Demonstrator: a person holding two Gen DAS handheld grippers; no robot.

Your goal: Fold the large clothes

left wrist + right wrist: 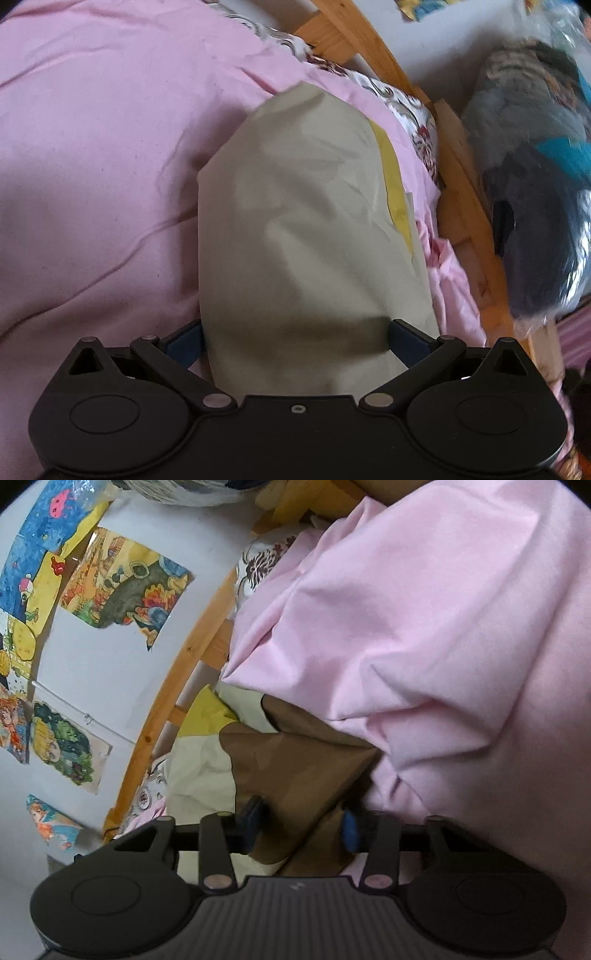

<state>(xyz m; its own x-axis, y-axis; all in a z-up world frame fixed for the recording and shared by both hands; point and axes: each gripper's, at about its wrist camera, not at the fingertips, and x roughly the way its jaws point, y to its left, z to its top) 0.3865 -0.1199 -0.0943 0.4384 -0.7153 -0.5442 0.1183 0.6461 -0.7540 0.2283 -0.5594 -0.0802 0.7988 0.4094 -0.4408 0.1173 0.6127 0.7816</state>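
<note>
Open pink bedding lay clear left of the beige garment; the wooden bed rail and bagged clothes blocked the right.

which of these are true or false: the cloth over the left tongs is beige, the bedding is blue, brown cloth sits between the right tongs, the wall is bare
1. The cloth draped over the left tongs is a beige fabric garment: true.
2. The bedding is blue: false, the wrinkled bed cover is pink.
3. A brown fabric piece sits between the right tongs: true.
4. The wall is bare: false, colourful paper pictures hang on the white wall.
</note>
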